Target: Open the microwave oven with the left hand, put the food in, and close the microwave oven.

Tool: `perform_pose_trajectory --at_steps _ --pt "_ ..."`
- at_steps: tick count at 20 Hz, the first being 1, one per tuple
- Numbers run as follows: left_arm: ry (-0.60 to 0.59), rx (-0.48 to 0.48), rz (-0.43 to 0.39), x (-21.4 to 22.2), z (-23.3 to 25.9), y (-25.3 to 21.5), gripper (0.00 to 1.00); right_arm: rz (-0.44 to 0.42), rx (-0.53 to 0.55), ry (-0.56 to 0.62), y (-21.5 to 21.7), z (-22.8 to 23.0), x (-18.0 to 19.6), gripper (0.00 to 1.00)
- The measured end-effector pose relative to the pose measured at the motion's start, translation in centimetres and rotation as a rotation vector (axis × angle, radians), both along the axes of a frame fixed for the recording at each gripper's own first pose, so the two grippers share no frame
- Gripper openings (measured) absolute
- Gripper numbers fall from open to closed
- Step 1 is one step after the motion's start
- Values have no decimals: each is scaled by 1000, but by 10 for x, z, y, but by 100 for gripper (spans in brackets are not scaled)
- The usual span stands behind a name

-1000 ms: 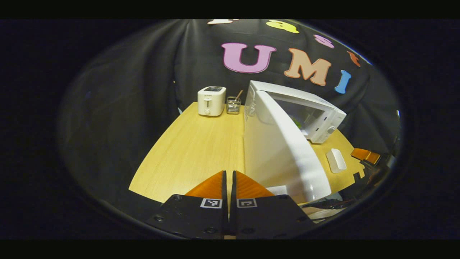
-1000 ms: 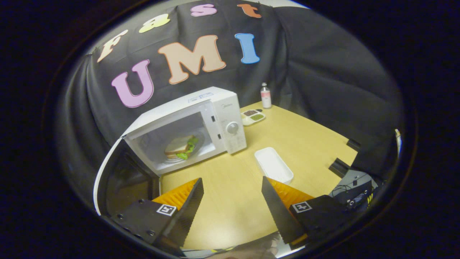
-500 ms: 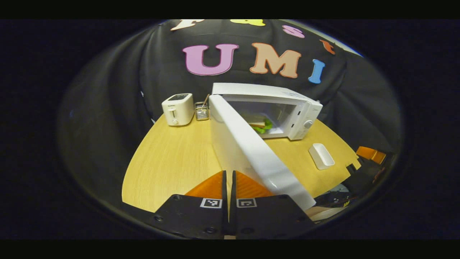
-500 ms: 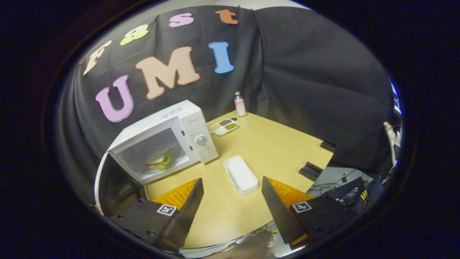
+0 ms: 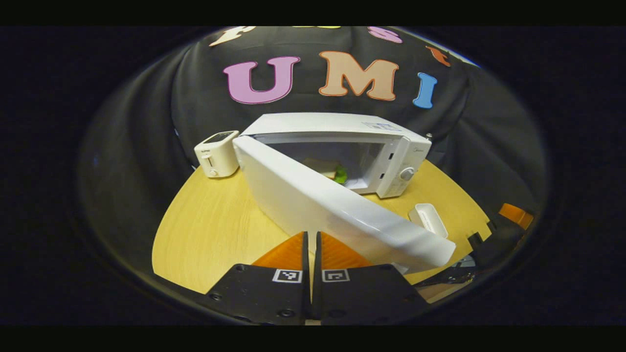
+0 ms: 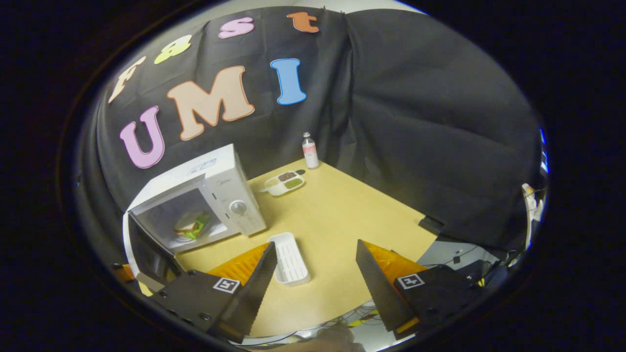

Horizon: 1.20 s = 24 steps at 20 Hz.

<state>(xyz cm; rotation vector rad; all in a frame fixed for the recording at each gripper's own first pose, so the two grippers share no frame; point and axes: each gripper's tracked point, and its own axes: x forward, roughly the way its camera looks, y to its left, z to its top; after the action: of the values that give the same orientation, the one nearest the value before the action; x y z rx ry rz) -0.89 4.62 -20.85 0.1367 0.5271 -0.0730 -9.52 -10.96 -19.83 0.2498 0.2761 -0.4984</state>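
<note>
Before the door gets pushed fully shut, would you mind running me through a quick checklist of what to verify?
1. Sandwich fully inside the microwave: ok.
2. Door not yet latched, partly open: ok.
3. Left gripper jaws shut, ready to push: ok.
4. Left gripper touching the door: cannot tell.
5. Right gripper open, holding nothing, away from the door: ok.
6. White tray on the table, outside the door's swing: ok.

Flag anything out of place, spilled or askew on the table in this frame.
Nothing stands out. The microwave door stands partly open with the sandwich inside on its plate, as the task expects. The white tray, toaster, bottle and snack dish sit upright on the table; no spills.
</note>
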Motion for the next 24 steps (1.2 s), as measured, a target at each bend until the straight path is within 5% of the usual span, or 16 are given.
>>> perform_pose_trajectory --at_steps 2,3,4,10,12,13,15,16,24 --pt "-7 12 11 10 1 -16 1 6 -8 -3 -24 3 3 92" --pt "-14 14 19 17 1 -24 1 16 -13 -6 -33 4 5 100" --pt "-15 9 22 22 0 -33 0 26 -17 -7 -40 4 9 92" --pt "-34 19 27 51 0 -69 1 72 -13 20 -70 -12 19 100" --pt "-45 31 20 64 1 -77 1 89 9 46 -71 -23 20 100" --pt "-47 38 22 69 2 -79 1 101 17 58 -70 -28 19 92" --pt "-58 38 13 82 2 -87 0 120 27 79 -68 -36 18 100" --pt "-62 38 9 88 3 -90 0 127 29 89 -68 -38 17 92" --pt "-92 44 -10 127 2 -103 0 153 9 125 -63 -46 12 100"
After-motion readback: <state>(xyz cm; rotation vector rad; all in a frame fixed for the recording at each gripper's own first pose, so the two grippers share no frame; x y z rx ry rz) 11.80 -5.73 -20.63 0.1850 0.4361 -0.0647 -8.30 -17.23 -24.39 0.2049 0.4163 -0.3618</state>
